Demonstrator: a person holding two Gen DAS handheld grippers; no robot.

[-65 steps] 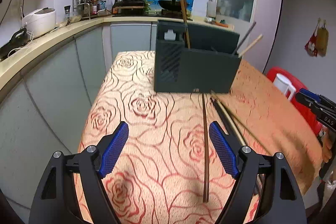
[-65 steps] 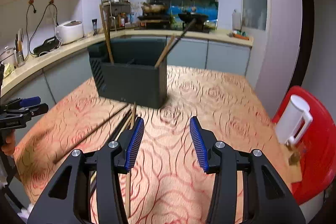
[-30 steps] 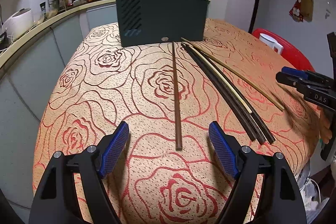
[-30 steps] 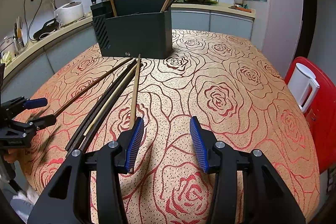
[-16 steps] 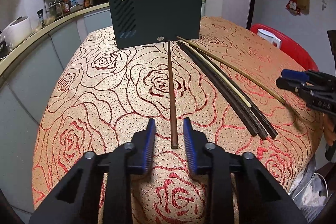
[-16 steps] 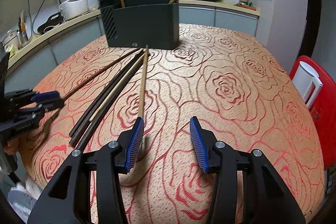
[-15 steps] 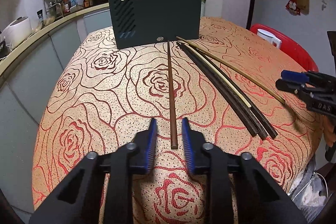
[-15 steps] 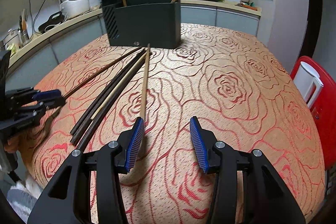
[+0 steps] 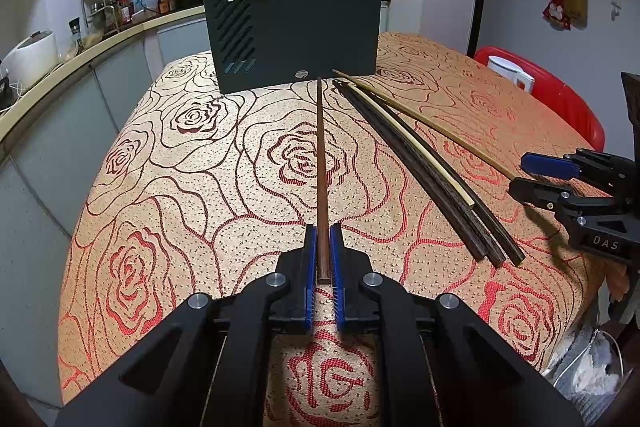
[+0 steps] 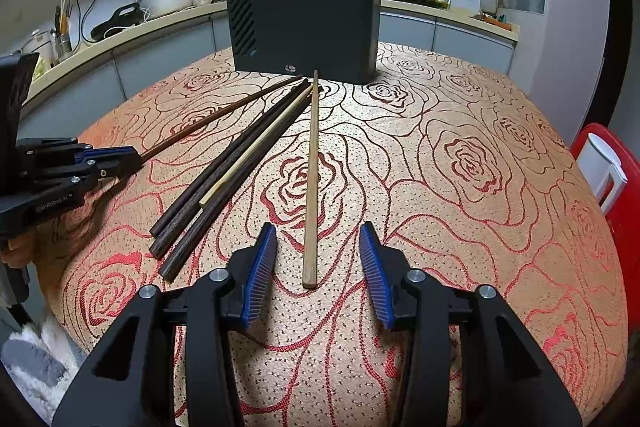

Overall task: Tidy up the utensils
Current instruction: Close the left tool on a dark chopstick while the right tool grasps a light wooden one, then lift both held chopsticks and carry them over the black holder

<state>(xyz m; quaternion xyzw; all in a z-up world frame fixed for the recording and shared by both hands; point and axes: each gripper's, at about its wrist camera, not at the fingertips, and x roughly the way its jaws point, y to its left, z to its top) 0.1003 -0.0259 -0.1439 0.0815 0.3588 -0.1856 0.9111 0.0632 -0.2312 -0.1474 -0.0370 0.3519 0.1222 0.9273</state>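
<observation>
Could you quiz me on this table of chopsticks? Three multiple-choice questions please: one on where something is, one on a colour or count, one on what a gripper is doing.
1. Where is the dark holder?
A. At the far end of the table
B. On the red chair
C. On the kitchen counter

2. What colour are the pads inside each gripper?
A. Green
B. Blue
C. White

3. What is the left gripper doing?
A. Hanging wide open
B. Shut on the reddish-brown chopstick
C. Shut on a spoon

Answers:
1. A: the holder stands on the rose-patterned cloth, beyond the far tips of the loose chopsticks.
2. B: blue ribbed pads line the fingers in both wrist views.
3. B: its pads press both sides of that chopstick's near end, while the right gripper is open around the pale chopstick.
</observation>
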